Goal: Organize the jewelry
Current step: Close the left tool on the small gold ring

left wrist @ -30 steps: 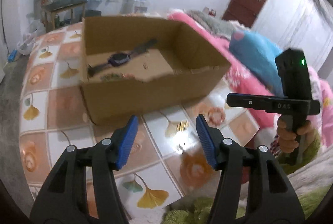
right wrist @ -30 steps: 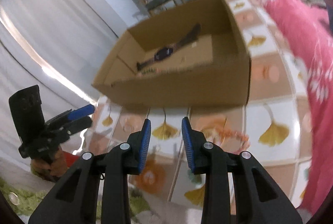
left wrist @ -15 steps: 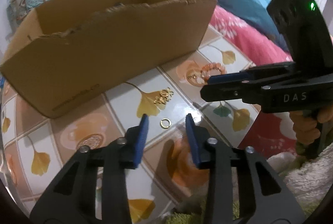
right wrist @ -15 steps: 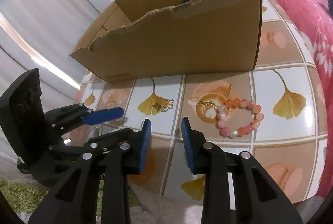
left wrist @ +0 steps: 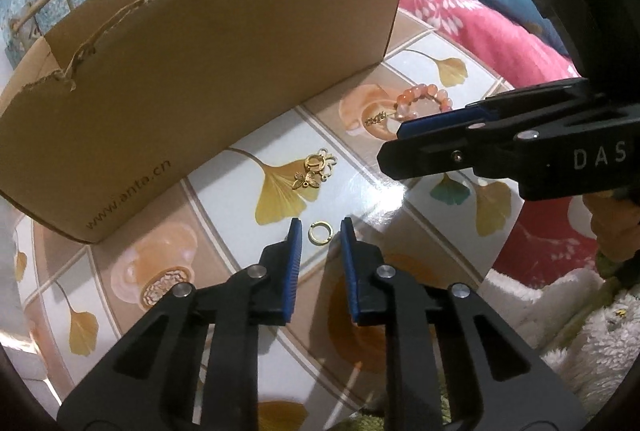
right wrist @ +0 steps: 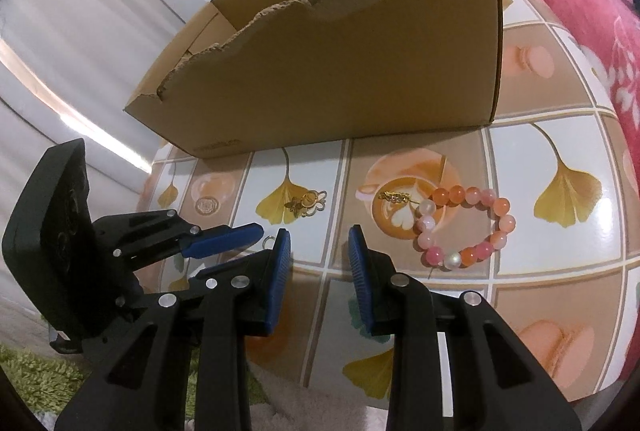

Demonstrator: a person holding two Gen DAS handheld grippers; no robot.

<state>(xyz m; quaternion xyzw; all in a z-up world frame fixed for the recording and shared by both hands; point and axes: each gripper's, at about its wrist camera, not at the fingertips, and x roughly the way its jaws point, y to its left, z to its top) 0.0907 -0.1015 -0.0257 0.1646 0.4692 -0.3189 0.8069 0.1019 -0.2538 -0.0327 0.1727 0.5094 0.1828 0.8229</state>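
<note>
Left gripper (left wrist: 320, 231), slightly open and empty, brackets a small gold ring (left wrist: 319, 232) lying flat on the tiled table (left wrist: 360, 191), at 6 o'clock from the cardboard box (left wrist: 200, 71). Light, stiff and slippery, it probably needs pinching across its rim.

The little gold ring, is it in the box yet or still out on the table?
Out. The little gold ring lies flat on the tiled table, in front of the cardboard box, between the open fingers of the left hand-held gripper.
</note>
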